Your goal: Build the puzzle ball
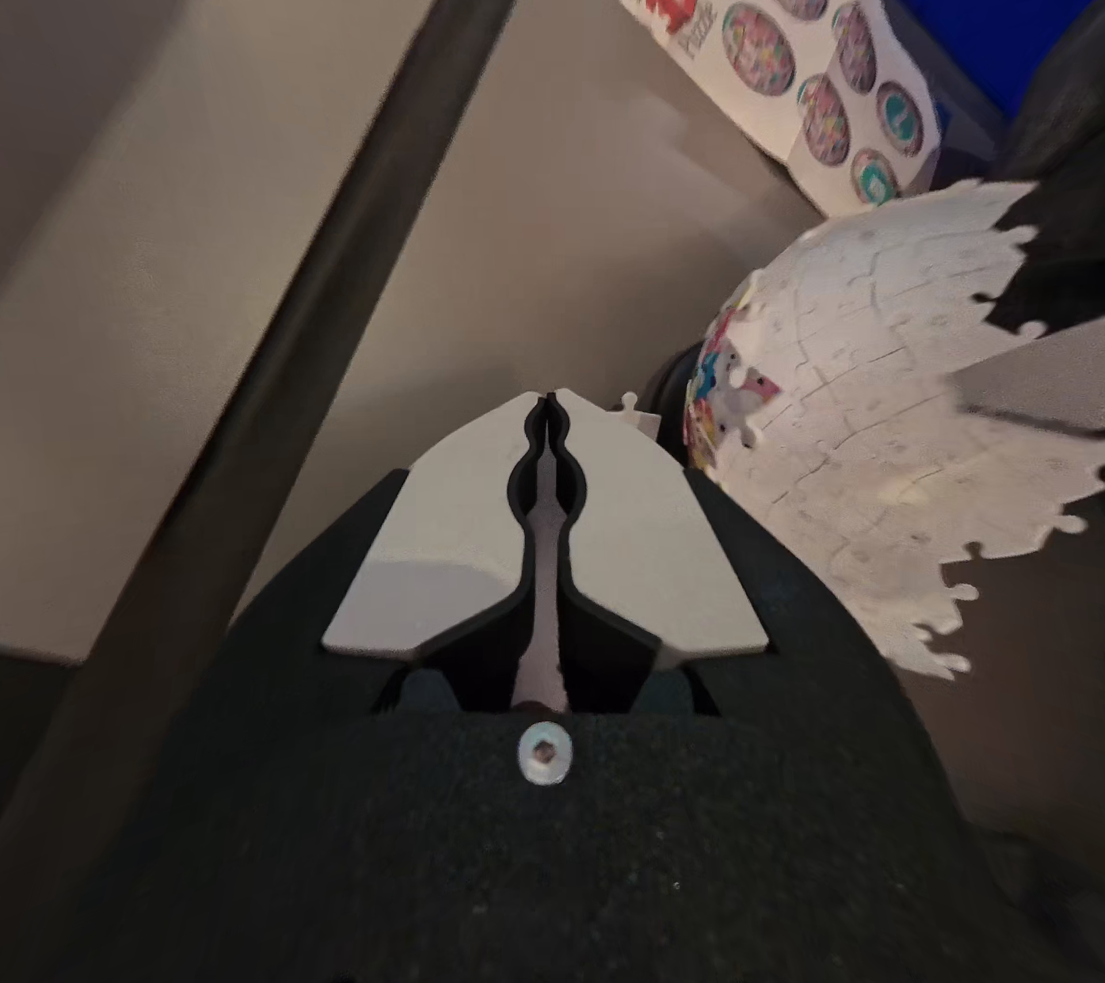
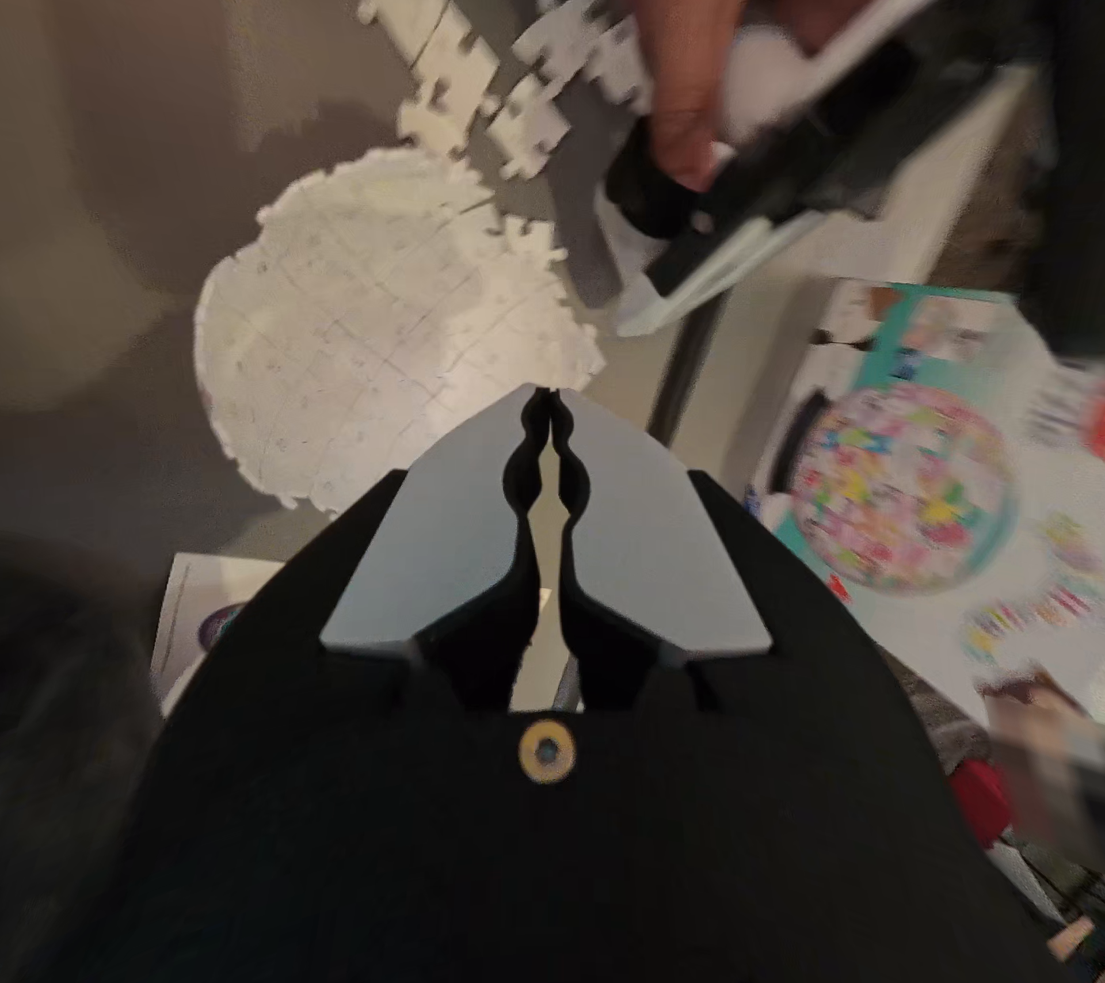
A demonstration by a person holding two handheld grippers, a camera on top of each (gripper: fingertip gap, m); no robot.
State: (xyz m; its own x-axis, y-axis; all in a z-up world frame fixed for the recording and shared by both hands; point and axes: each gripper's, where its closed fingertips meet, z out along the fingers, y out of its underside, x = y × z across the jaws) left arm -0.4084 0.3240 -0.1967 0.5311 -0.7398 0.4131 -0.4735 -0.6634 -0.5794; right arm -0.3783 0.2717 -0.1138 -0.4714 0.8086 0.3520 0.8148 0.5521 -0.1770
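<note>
Closed, with tips meeting and nothing visible between them: my left fingers (image 1: 547,407), just beside the half-built puzzle ball (image 1: 837,386) on the table (image 1: 538,207). My right fingers (image 2: 545,404) are likewise pressed together at the shell's near edge. I judge the shell light, thin and fragile; its jagged tabbed strips (image 2: 418,21) could unclip, so I would grip the solid joined wall. Behind stands the box (image 1: 777,57).
</note>
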